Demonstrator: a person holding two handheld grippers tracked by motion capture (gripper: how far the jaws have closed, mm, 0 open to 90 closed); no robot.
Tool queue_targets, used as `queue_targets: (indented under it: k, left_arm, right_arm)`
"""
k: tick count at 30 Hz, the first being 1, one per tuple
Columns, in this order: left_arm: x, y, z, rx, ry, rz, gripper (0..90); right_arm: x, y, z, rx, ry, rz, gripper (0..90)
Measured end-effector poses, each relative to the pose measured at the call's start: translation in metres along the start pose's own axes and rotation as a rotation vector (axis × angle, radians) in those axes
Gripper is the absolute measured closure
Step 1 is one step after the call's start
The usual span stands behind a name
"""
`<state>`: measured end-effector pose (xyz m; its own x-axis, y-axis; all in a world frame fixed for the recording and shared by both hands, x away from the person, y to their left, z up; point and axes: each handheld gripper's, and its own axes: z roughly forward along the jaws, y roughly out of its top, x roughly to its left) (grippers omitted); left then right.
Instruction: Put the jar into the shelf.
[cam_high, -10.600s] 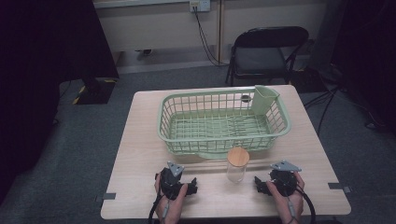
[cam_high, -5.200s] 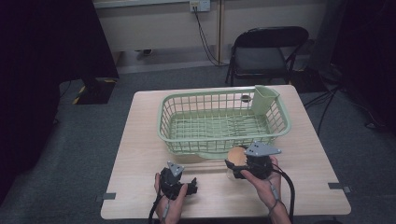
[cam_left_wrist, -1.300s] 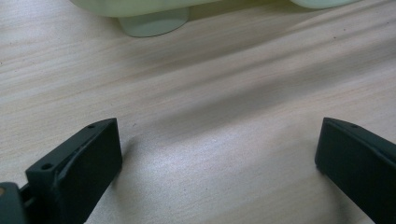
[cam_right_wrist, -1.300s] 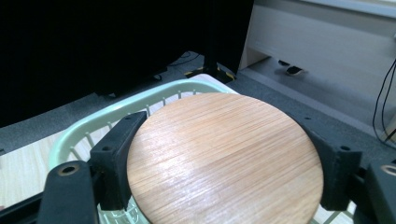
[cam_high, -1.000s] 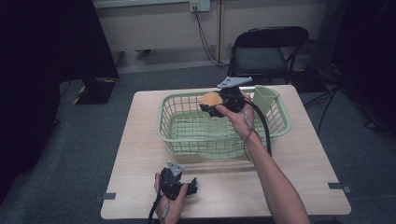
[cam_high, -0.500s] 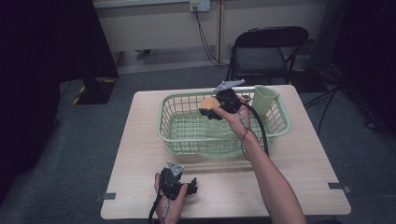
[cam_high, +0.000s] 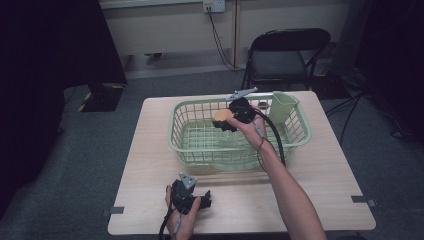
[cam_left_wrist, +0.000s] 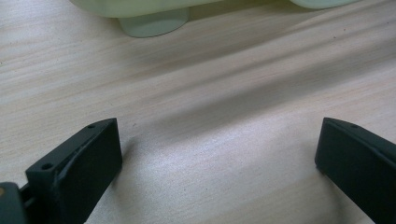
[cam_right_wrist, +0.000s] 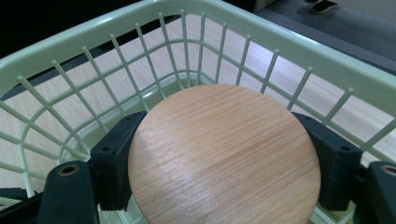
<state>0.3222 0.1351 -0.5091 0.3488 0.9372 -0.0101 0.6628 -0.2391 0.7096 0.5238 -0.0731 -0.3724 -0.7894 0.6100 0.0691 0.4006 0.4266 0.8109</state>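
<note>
the right gripper (cam_high: 231, 118) is clamped on a wooden-lidded jar (cam_right_wrist: 224, 156), holding it inside the green dish basket (cam_high: 295, 142), toward twelve o'clock of its middle. the carry into the basket looks nearly done; what's left is setting the jar on the basket floor and letting go. the left gripper (cam_high: 197, 201) rests on the table (cam_high: 320, 200) at seven o'clock, jaws apart and empty.
</note>
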Motion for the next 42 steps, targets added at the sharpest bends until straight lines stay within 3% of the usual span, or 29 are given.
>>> queue_targets:
  k: [21,29,39,42]
  left_arm:
    - [0.0000,0.0000,0.0000,0.000,0.000,0.000,0.4]
    - [0.0000,0.0000,0.0000,0.000,0.000,0.000,0.4]
    - [0.0000,0.0000,0.0000,0.000,0.000,0.000,0.4]
    - [0.0000,0.0000,0.0000,0.000,0.000,0.000,0.4]
  right_arm:
    - [0.0009,-0.0034,0.0047,0.099,0.020,-0.019,23.5]
    - [0.0040,-0.0040,0.0045,0.110,0.017,-0.041,23.4]
    - [0.0049,-0.0043,0.0044,0.113,0.017,-0.036,23.0]
    - [0.0053,-0.0046,0.0057,0.118,0.017,-0.032,18.0]
